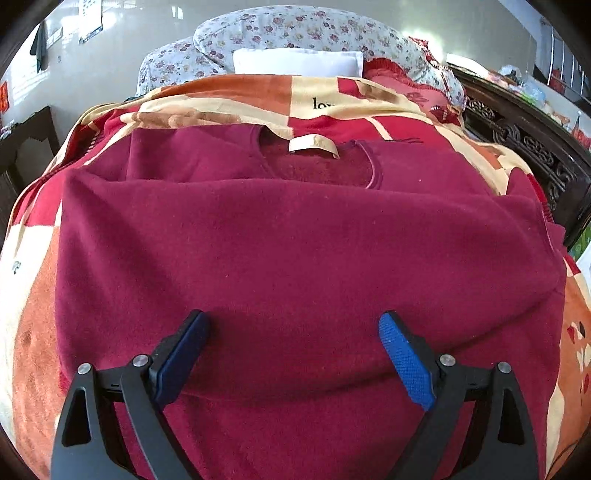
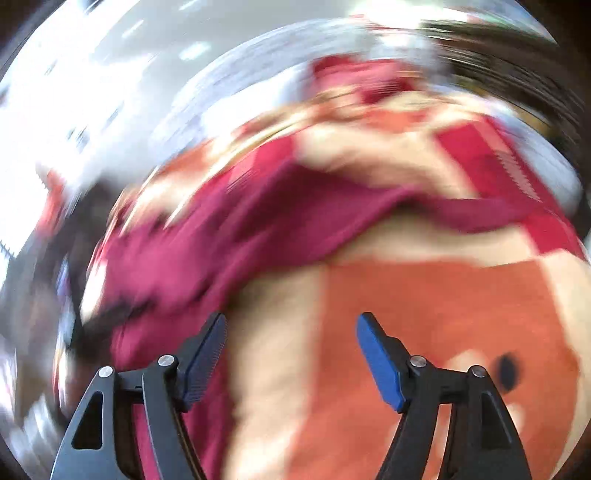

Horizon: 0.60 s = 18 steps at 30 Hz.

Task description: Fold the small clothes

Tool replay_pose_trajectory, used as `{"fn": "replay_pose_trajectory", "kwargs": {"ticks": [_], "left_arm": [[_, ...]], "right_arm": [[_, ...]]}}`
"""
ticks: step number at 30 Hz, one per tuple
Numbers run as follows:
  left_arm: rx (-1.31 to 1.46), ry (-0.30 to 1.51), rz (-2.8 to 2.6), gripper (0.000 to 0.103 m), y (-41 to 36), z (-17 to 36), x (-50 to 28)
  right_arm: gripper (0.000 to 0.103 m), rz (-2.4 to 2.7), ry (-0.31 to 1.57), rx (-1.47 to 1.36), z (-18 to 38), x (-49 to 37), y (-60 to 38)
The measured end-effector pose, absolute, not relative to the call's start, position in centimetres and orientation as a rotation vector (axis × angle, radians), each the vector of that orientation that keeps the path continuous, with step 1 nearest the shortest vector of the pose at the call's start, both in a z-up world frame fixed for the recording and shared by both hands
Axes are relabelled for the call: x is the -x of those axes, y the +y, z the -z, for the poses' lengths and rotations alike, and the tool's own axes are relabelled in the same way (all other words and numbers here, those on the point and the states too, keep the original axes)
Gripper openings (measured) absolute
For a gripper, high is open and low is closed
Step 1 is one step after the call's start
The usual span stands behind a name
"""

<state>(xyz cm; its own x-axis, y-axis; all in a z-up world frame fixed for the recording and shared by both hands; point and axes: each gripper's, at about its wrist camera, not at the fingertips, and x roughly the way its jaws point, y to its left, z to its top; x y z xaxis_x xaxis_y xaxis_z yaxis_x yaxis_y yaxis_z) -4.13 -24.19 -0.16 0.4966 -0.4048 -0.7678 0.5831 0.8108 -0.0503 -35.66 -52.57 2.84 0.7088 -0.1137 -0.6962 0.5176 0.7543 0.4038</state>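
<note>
A dark red sweater lies spread on a patterned blanket, its neckline and cream label at the far side. Its lower part is folded up over the body. My left gripper hovers over the near part of the sweater, open, with nothing between its blue pads. The right wrist view is heavily blurred. There my right gripper stands open and empty over the orange and cream blanket. The sweater lies to its upper left.
Floral pillows and a white cushion are piled at the bed's far end. A dark carved wooden bed frame runs along the right side. A pale tiled floor lies beyond.
</note>
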Motion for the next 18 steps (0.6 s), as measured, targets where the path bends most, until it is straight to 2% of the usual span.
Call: {"fn": "replay_pose_trajectory", "kwargs": {"ticks": [5,11,12,13,14,15,16,18], "left_arm": [[-0.223,0.853,0.609,0.098,-24.2,0.5,4.2],[-0.216,0.857,0.620,0.102,-24.3,0.7,4.0],[-0.212,0.859,0.622,0.103,-24.3,0.7,3.9],[-0.212,0.859,0.623,0.103,-24.2,0.7,3.9],[-0.213,0.858,0.622,0.103,-24.2,0.7,3.9],[-0.213,0.857,0.623,0.103,-24.2,0.7,3.9],[-0.212,0.859,0.623,0.103,-24.2,0.7,3.9],[-0.208,0.861,0.626,0.103,-24.2,0.7,3.9]], "right_arm": [[0.077,0.646,0.672,-0.779,-0.2,36.5,-62.1],[0.075,0.671,0.603,-0.965,3.8,35.4,-67.6],[0.071,0.681,0.581,-0.966,4.2,35.1,-68.1],[0.054,0.692,0.551,-0.961,4.5,34.7,-68.5],[0.028,0.696,0.545,-0.961,5.0,34.8,-69.1],[0.015,0.704,0.545,-0.971,5.3,35.0,-69.5],[0.007,0.706,0.538,-0.981,5.6,35.3,-69.6],[0.007,0.689,0.482,-0.966,4.1,36.3,-69.2]]}}
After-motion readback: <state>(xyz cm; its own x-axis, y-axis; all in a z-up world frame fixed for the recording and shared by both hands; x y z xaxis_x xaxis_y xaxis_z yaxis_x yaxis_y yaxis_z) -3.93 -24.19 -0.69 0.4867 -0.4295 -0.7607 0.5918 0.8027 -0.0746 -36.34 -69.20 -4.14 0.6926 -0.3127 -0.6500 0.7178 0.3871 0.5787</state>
